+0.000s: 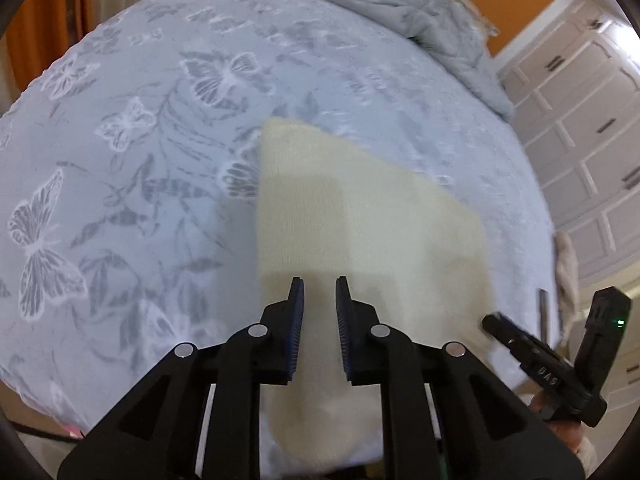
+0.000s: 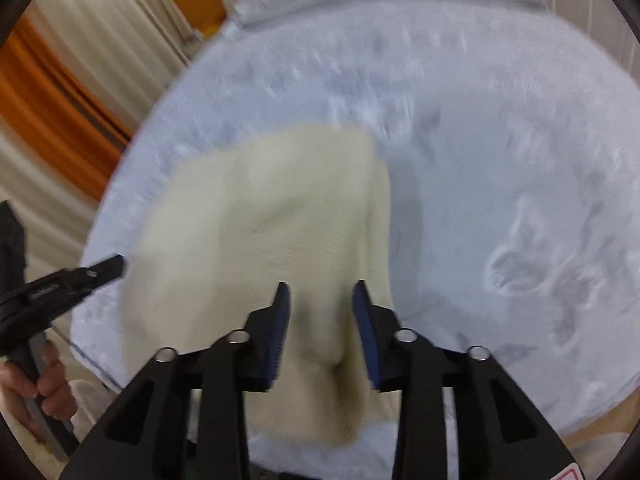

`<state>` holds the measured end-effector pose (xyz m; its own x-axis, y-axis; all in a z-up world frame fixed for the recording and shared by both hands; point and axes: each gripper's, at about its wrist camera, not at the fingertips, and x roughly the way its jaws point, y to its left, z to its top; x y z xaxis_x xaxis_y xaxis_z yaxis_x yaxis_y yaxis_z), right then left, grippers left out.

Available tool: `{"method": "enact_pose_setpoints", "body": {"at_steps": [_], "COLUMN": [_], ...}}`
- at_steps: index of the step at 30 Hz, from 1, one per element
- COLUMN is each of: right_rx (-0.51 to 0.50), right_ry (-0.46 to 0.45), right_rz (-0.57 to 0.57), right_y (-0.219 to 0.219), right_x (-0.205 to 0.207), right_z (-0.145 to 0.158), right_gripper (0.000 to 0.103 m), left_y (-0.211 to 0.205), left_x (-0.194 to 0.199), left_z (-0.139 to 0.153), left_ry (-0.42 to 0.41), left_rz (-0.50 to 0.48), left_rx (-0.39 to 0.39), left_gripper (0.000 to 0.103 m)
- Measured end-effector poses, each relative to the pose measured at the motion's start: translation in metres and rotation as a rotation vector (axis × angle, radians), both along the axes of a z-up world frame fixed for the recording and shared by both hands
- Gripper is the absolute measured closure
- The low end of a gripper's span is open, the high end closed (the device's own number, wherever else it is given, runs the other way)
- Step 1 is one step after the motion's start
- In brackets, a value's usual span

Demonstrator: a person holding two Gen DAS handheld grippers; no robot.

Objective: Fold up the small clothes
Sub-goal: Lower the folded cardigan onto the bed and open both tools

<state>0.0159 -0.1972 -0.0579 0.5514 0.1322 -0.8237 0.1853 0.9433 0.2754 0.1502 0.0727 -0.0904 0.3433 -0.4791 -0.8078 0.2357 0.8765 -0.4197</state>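
A cream knit garment [image 1: 360,216] lies flat on the pale blue bedspread [image 1: 120,160] with its near edge toward me. My left gripper [image 1: 320,284] is open and empty, hovering over the garment's near part. The right gripper's body [image 1: 552,368] shows at the lower right of the left wrist view. In the blurred right wrist view the garment [image 2: 272,224] has a raised fold near the front. My right gripper [image 2: 322,286] is open and empty above that fold. The left gripper [image 2: 72,276] shows at the left of that view.
The bedspread [image 2: 500,160] has a butterfly print. A rumpled grey duvet [image 1: 400,4] lies at the far side of the bed. White cupboards [image 1: 592,140] stand to the right. Orange and cream curtains [image 2: 60,92] hang to the left. The bed's near edge is just below the grippers.
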Motion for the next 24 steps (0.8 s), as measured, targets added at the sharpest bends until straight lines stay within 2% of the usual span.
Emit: {"method": "enact_pose_setpoints", "body": {"at_steps": [1,2,3,5,6,7,8,9,11,13,14,16,17,19,21,24], "right_rx": [-0.003,0.011,0.0,-0.061,-0.109,-0.118,-0.092,-0.069,-0.042,-0.03,-0.022,-0.094,-0.139,-0.097,-0.059,-0.065], "right_ry": [-0.013,-0.005,0.013,0.084,0.162,0.171,0.145,0.148,0.145,0.093,0.086,0.145,0.222,0.203,0.192,0.111], "right_rz": [0.019,0.062,0.092,0.118,0.123,0.118,0.105,0.093,0.056,0.089,0.109,0.145,0.155,0.13,0.073,0.044], "right_y": [0.002,0.008,0.013,0.016,0.014,0.01,0.002,0.0,0.003,0.017,0.02,0.029,0.029,0.023,0.021,0.025], "right_x": [-0.006,-0.01,-0.011,-0.006,-0.004,-0.01,-0.015,-0.015,-0.016,-0.017,-0.016,-0.013,-0.011,-0.02,-0.026,-0.042], "right_z": [0.004,0.003,-0.003,-0.025,-0.052,-0.067,-0.073,-0.068,-0.046,-0.025,-0.024,-0.044,-0.071,-0.08,-0.061,-0.027], "right_gripper": [0.081,0.086,0.095,0.096,0.1,0.102,0.102,0.102,0.1,0.1,0.1,0.101,0.103,0.103,0.103,0.097], "left_y": [0.001,-0.001,-0.001,-0.012,-0.017,-0.021,-0.021,-0.018,-0.012,-0.016,-0.018,-0.021,-0.023,-0.023,-0.023,-0.029], "left_x": [-0.009,-0.021,-0.032,-0.053,-0.062,-0.069,-0.07,-0.07,-0.07,-0.068,-0.067,-0.067,-0.067,-0.066,-0.07,-0.077], "left_z": [0.008,0.014,0.017,0.012,0.004,-0.008,-0.023,-0.034,-0.043,-0.039,-0.038,-0.037,-0.037,-0.041,-0.038,-0.022], "left_ry": [-0.022,-0.043,-0.056,-0.043,-0.027,-0.006,0.017,0.027,0.02,0.007,0.009,0.009,0.003,0.005,0.001,-0.016], "left_rz": [-0.002,-0.003,-0.008,-0.04,-0.051,-0.05,-0.046,-0.041,-0.034,-0.049,-0.058,-0.07,-0.082,-0.099,-0.091,-0.08], "left_rx": [-0.01,-0.004,-0.003,-0.009,0.013,0.077,0.129,0.151,0.152,0.191,0.208,0.225,0.24,0.254,0.275,0.304], "left_gripper": [0.079,0.069,0.068,0.068,0.068,0.069,0.079,0.084,0.084,0.084,0.084,0.083,0.083,0.083,0.083,0.081]}}
